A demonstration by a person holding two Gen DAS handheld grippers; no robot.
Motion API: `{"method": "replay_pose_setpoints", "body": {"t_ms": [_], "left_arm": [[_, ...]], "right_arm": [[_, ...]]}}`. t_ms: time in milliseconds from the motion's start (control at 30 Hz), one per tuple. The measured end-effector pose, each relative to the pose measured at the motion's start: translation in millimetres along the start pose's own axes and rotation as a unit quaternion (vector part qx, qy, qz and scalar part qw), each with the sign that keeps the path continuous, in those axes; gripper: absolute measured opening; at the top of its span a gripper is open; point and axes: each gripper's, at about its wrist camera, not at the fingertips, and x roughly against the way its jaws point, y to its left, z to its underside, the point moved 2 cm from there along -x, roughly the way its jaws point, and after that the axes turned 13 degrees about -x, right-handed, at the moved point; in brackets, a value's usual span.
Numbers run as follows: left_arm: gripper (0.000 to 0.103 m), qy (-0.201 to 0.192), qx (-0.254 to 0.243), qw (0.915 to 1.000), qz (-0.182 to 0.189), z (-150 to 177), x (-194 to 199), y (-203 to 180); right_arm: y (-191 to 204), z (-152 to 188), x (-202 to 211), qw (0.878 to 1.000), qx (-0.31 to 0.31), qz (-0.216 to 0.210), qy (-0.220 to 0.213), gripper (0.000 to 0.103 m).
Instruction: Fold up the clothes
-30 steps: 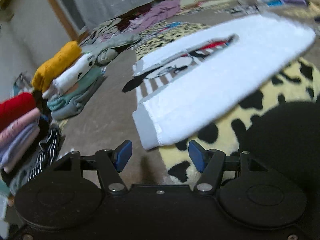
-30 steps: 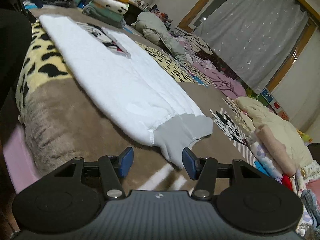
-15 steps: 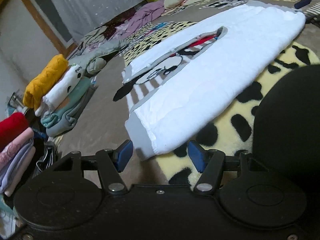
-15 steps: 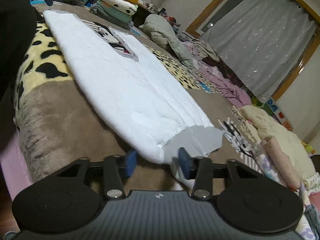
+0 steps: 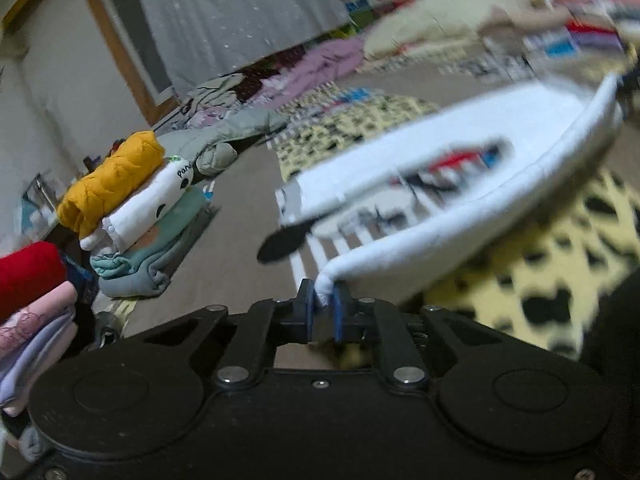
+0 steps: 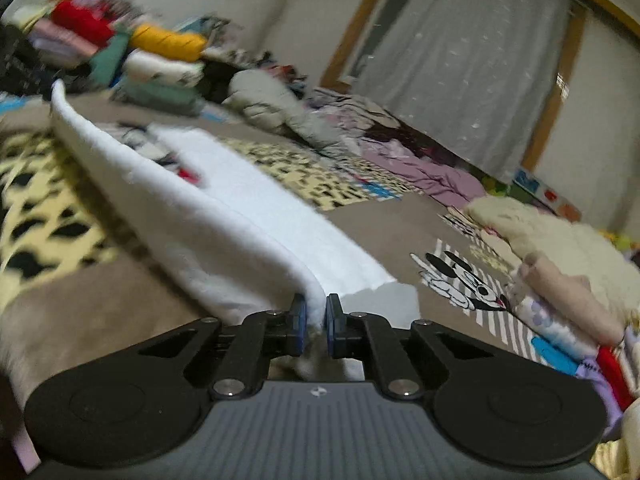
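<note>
White fleece garment lies lengthwise on the brown, cartoon-printed blanket, with its near long edge lifted off the surface. Left gripper is clamped on one end of that edge, the cloth bunched between its blue pads. Right gripper is pinched on the other end, just beside the grey cuff. Between the two grips the edge hangs in a shallow curve, and a printed panel of red and black shows on the garment's upper face; both views are blurred, so the print cannot be read.

The step in hand looks like a lengthwise fold, carrying the near edge over to the far one. To do it well, both ends should probably rise evenly and travel together, so the edge stays taut and lands straight rather than skewed. Keeping the lift low ought to stop the far half from dragging across the yellow, black-spotted patch. Letting go only once the edge lies flat would likely keep the soft, thick fleece from springing back.

A stack of folded clothes sits well apart on the left, topped by a mustard piece.
</note>
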Motion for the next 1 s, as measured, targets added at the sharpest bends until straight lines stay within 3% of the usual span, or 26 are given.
{"method": "replay_pose_setpoints", "body": {"t_ms": [233,600,1000], "left_arm": [[0.006,-0.017,0.07,0.9974,-0.008,-37.9,-51.1,29.2],[0.005,-0.007,0.089,0.9956,-0.028,-81.6,-131.5,44.7],[0.005,0.03,0.105,0.9935,-0.031,-97.6,-189.1,56.3]], "right_arm": [[-22.4,-17.4,-29.6,0.997,-0.072,0.006,-0.006,0.01],[-53.5,-33.6,-91.7,0.99,-0.135,0.032,-0.003,0.009],[-65.3,-47.1,-144.5,0.987,-0.151,0.054,0.006,0.009]]}}
